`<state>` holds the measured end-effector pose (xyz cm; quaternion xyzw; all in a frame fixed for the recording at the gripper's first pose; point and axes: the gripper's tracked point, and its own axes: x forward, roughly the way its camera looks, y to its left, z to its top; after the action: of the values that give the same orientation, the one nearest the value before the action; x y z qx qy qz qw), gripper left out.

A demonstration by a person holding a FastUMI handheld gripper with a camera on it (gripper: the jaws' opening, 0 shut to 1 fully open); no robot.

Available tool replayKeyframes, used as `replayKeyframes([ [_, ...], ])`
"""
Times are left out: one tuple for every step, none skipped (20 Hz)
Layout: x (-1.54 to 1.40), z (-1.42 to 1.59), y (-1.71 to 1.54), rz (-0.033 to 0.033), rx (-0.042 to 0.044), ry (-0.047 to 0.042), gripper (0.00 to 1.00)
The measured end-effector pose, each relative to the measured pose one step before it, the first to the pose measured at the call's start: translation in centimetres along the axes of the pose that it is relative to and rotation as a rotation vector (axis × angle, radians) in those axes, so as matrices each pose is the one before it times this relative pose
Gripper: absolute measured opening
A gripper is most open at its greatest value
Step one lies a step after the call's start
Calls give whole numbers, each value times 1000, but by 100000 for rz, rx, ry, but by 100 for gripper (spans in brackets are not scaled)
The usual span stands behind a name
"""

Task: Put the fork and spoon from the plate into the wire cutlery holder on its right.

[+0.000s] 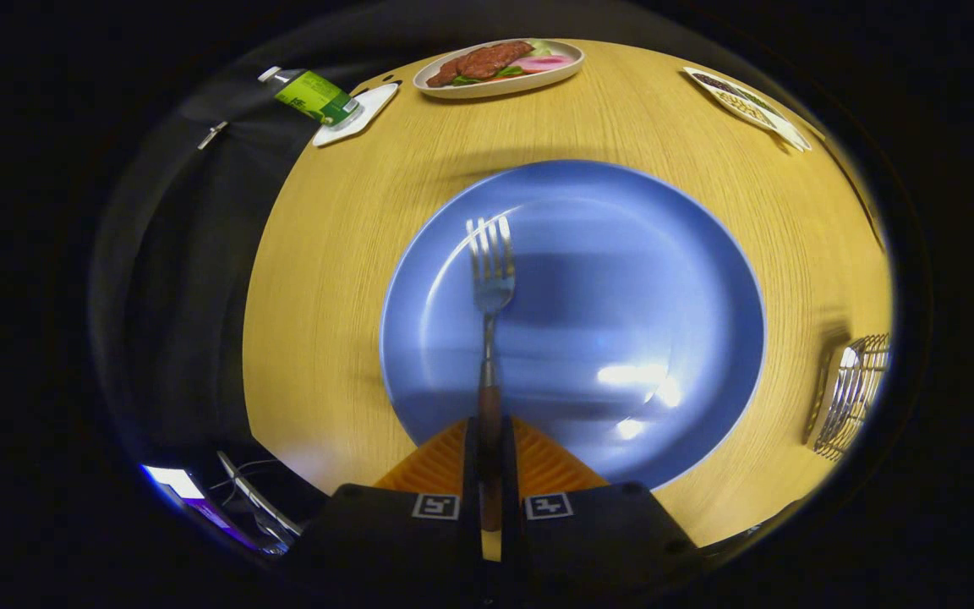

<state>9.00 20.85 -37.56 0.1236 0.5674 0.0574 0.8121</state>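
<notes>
The round table of pale yellow wood grain (352, 279) carries everything here, and the large round blue plate (622, 279) sits at its middle, directly ahead of the gripper. Its surface looks bare of a spoon; none is to be made out on it. Off to the right of the plate, well apart from it near the table's edge, stands the wire cutlery holder (855, 393), a basket of thin metal rods seen from above and at an angle. At the far side lie an oval cream dish of meat and vegetables (500, 66), a green-labelled bottle lying on a small white tray (314, 95) and another flat patterned dish (745, 106).

The gripper (489, 461) is closed narrowly on the dark wooden handle of the slim steel fork (491, 279), both fingers pressing it, tines pointing forward over the plate. The fork appears lifted, though its height is hard to judge.

The step in hand seems to be the carry to the holder. To do it well, swing right, keep the grip firm, tip the fork upright over the basket's opening, and lower it inside before releasing.
</notes>
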Motion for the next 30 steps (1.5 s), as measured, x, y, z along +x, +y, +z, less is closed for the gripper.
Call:
replayKeyframes([
  [-131, -11, 61, 1545, -126, -323, 12],
  [-44, 42, 106, 2310, 19, 16, 12],
  [-350, 6, 216, 2528, -627, 144, 10],
  [-405, 192, 277, 2313, -763, -1081, 10],
  [-481, 125, 251, 2068, -403, -1009, 10],
  [-484, 177, 138, 1504, -654, -785, 7],
  [-614, 188, 59, 816, -1102, -1001, 7],
  [-837, 177, -106, 129, -923, -1191, 7],
  [-996, 107, -6, 787, -561, -635, 7],
  [-1121, 49, 8, 539, -1128, -664, 7],
  [-1307, 105, -179, 189, -1684, -889, 7],
  [-1370, 96, -297, 197, -1961, -1064, 7],
  [-1368, 64, -421, 276, -1777, -589, 7],
  [-1247, -163, -527, 181, -1181, 56, 7],
  [-1342, -250, -645, -181, -510, 336, 7],
  [-1274, -181, -721, -256, -882, 82, 7],
  [-1337, -172, -806, -702, -1184, 163, 7],
  [-1252, -326, -920, -1183, -1430, 524, 7],
  [-1290, -377, -1100, -1882, -1986, 719, 7],
  [-1256, -387, -1186, -2350, -1897, 272, 7],
  [-1247, -501, -1065, -1460, -1569, 865, 7],
  [-1149, -821, -615, -335, -1394, 2256, 7],
  [-1088, -769, -682, -336, -1205, 2370, 7],
  [-1148, -587, -917, -1037, -1661, 2518, 7],
  [-940, -577, -929, -1316, -1865, 2413, 7],
  [-906, -508, -984, -1628, -1625, 2447, 7],
  [-754, -423, -1129, -2435, -1386, 2501, 7],
  [-652, -245, -949, -1729, -1179, 1735, 7],
  [-468, -267, -746, -567, -798, 2043, 7],
  [-356, -327, -684, -322, -305, 2958, 7],
])
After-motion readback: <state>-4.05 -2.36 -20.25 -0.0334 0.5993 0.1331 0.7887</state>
